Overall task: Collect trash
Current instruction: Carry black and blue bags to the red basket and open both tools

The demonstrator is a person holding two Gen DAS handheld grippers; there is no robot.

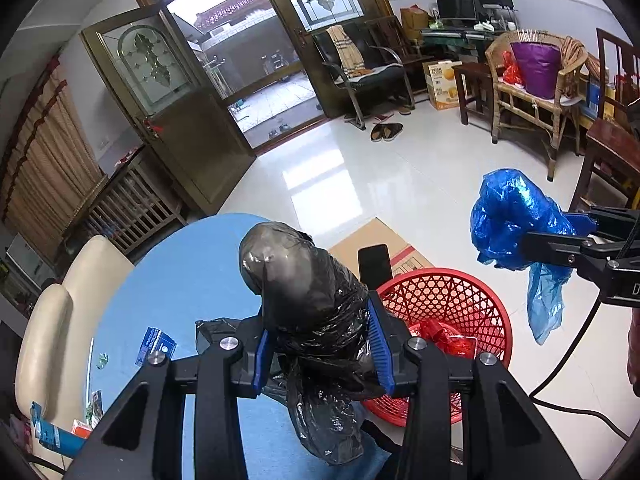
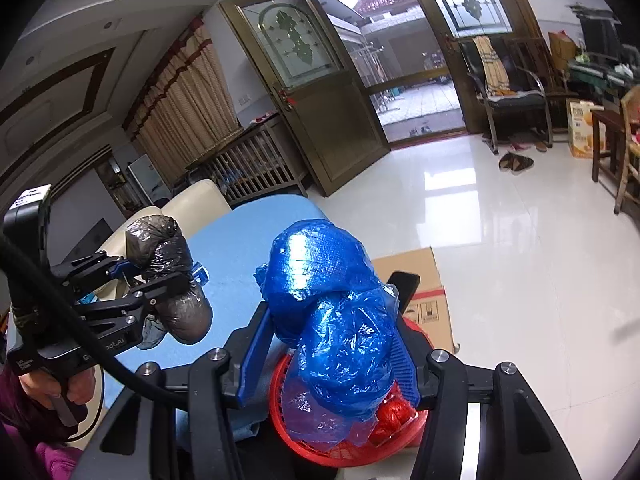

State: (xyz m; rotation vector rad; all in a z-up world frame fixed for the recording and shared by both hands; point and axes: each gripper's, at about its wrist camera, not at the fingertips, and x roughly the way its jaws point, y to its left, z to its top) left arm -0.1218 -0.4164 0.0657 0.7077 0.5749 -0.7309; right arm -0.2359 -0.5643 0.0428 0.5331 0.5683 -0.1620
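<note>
My left gripper (image 1: 320, 350) is shut on a bundled black plastic bag (image 1: 308, 292), held upright above the edge of the blue table (image 1: 188, 276). It also shows in the right wrist view (image 2: 160, 276), with the black bag (image 2: 168, 256) in it. My right gripper (image 2: 328, 356) is shut on a crumpled blue plastic bag (image 2: 332, 308), held over the red mesh basket (image 2: 384, 436). In the left wrist view the blue bag (image 1: 516, 220) hangs in the air to the right of the red basket (image 1: 452, 300), which holds red plastic trash (image 1: 440, 334).
A flat cardboard box (image 1: 384, 236) and a black phone (image 1: 374, 266) lie behind the basket. Small wrappers and a blue packet (image 1: 154, 346) lie on the table. A cream chair (image 1: 52, 320) stands at the left. White tiled floor (image 1: 400, 176), chairs and the open door lie beyond.
</note>
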